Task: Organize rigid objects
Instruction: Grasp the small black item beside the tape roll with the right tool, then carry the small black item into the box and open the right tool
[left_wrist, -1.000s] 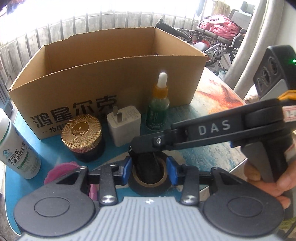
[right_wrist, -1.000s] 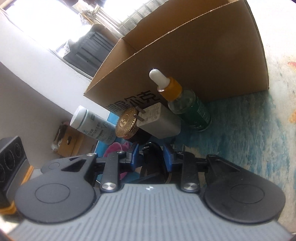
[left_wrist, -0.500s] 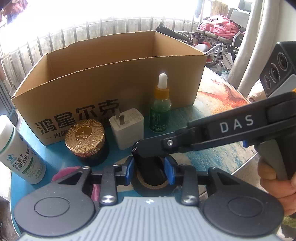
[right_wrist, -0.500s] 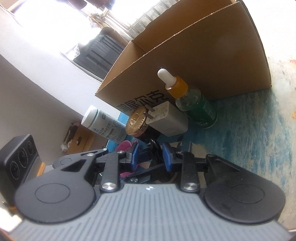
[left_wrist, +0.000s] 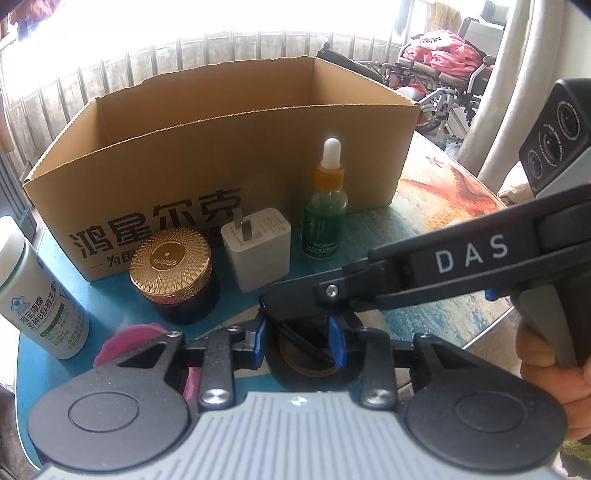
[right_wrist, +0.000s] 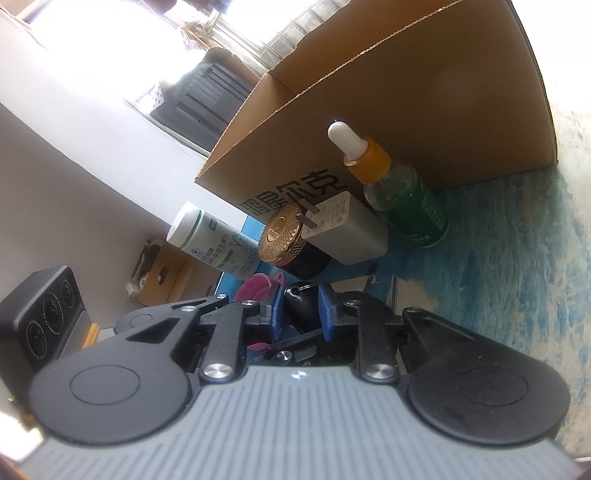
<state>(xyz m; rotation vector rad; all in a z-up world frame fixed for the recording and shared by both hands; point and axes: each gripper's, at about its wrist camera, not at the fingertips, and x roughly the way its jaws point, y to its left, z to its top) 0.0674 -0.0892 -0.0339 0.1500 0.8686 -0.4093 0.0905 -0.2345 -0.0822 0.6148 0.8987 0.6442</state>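
Cardboard box, open-topped, stands lengthwise along the far part of the blue table. Along its front wall stand a white pill bottle by the left edge, a gold-lidded jar, a white plug with prongs up, and an upright dropper bottle. A black tape roll lies flat near the front edge. The right gripper is clamped on a small black object above the roll; the left gripper brackets it, half open, contact unclear.
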